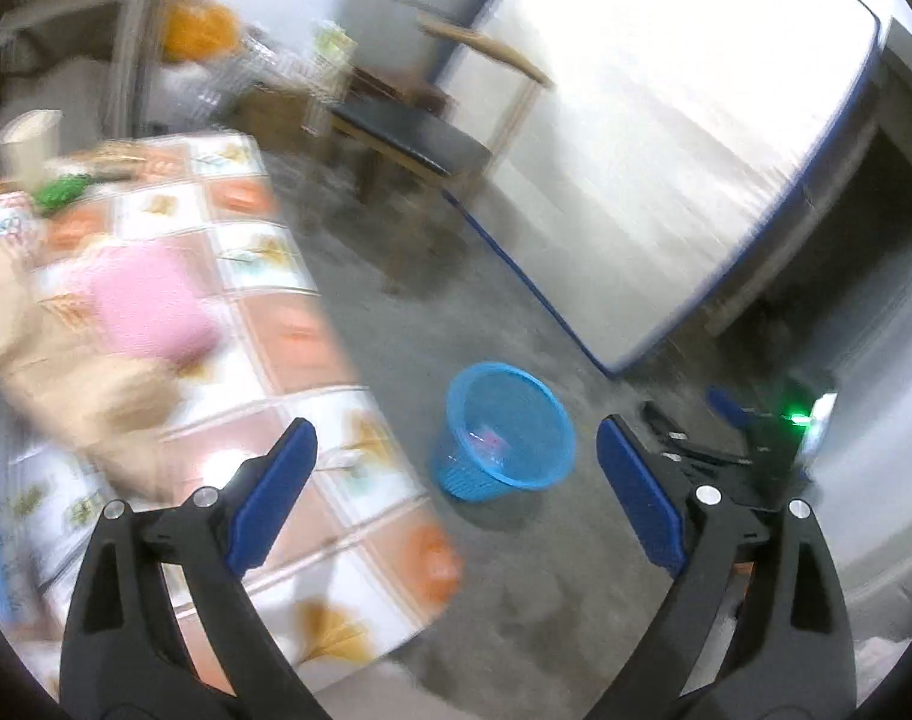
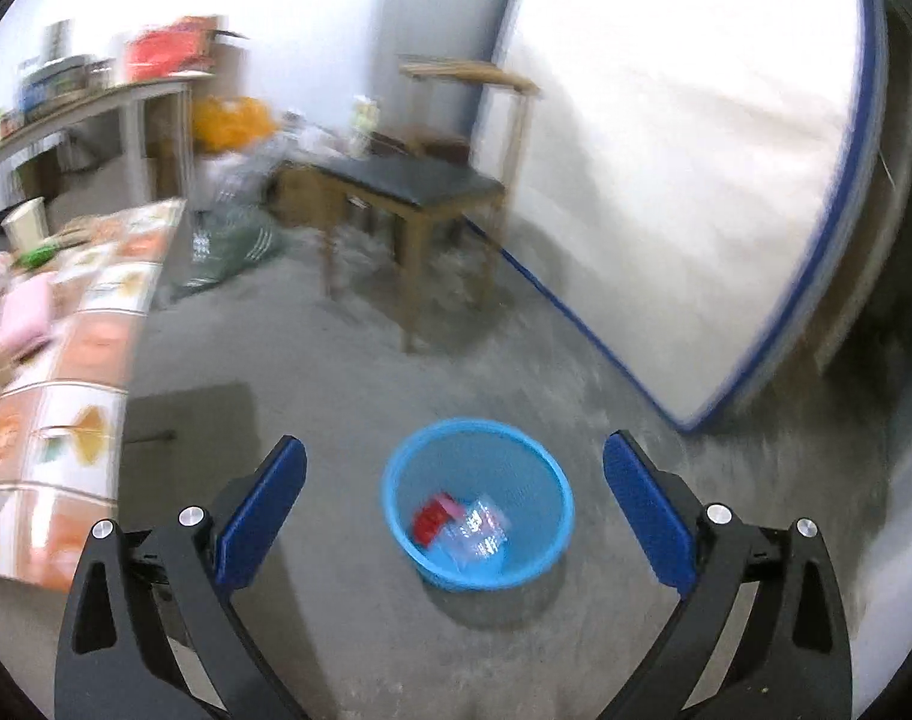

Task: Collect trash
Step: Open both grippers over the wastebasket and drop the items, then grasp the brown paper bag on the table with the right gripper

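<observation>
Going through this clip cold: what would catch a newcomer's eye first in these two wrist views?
First, the bright blue basket on the grey floor, already holding a red packet and a clear wrapper. Then the right gripper and left gripper, both wide open and empty. At the left, the table with its orange patterned cloth, cluttered with a pink item.

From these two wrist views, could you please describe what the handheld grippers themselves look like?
Both look alike. The left gripper and the right gripper each have two curved black plastic arms with cut-out slots, round silver pivot pins and flat blue rectangular finger pads. No cables, sleeves or hands show.
</observation>
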Demonstrator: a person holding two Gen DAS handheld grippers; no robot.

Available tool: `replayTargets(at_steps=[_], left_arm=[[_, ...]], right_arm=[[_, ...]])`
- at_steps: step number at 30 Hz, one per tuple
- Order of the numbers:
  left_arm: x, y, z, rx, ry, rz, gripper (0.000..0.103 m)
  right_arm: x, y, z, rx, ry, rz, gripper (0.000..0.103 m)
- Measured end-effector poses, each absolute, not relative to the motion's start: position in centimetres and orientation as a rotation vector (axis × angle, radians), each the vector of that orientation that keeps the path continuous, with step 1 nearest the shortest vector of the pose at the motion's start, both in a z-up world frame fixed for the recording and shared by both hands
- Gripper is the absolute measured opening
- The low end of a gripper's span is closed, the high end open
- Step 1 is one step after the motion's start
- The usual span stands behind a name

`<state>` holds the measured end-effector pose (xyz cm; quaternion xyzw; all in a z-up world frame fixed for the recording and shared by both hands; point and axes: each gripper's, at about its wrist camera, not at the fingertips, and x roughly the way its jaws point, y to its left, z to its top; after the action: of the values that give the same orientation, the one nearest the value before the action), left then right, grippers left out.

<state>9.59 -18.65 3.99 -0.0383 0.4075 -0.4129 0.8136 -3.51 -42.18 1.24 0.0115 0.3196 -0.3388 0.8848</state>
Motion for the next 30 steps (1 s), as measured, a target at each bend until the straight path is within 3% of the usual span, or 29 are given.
replayTargets(at_steps=[10,24,28,30], left_arm=[[8.7,-4.2,4.5,-0.063,0.655,-0.525,0.09],[8.8,-0.3,1.9,0.118,0.562,-0.368,0.09],[8.7,0.3,1.7,0.115,0.579,-0.373,0.09],[8.8,0.3,1.4,0.13,0.579,-0.378,0.084]], right_arm=[[1.9,-31.9,7.5,0.056,0.469,-0.266,0.096],[15.7,-20.3,5.4,0.133,0.658,0.131,0.096],[20.2,-18.4,2.7,0.114,0.765,0.163,0.084],[21.8,-17.9,1.7,0.11,0.804,0.175,0.078]])
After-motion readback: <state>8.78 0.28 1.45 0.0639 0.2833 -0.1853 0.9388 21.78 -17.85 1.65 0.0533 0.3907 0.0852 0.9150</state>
